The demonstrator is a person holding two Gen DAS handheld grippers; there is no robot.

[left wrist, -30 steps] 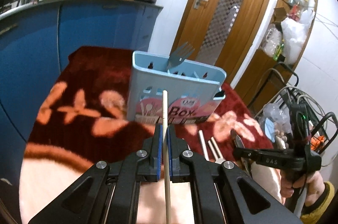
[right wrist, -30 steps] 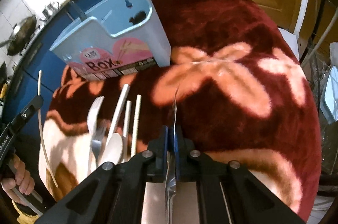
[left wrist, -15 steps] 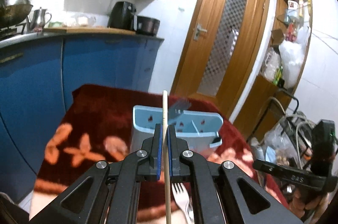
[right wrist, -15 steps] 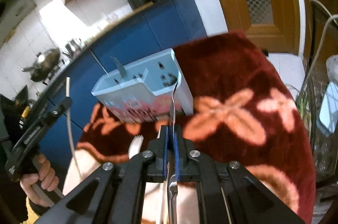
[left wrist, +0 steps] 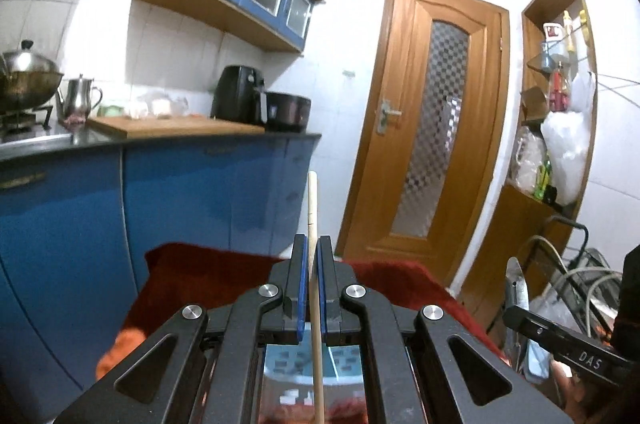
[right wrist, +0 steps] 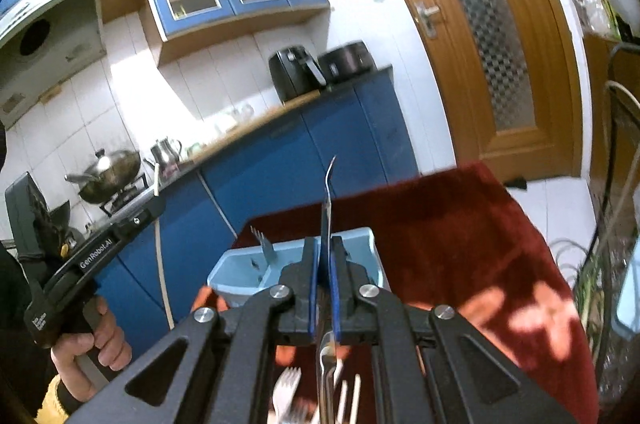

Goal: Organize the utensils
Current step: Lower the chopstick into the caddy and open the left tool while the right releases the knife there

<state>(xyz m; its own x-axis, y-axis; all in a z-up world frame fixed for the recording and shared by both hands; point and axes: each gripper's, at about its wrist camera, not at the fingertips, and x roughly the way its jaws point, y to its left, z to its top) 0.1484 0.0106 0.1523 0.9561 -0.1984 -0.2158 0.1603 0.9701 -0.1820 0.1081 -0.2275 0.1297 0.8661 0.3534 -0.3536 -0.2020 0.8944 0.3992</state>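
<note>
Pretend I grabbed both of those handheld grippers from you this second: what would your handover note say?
Left gripper: shut on a wooden chopstick, raised above the table.
Right gripper: shut on a metal fork, also raised.
Light blue utensil box stands on the red flowered cloth, just beyond the right gripper.
Done: one fork already stands in the box.
Left: drop in the chopstick and the held fork, then the white forks and sticks lying on the cloth below.
</note>
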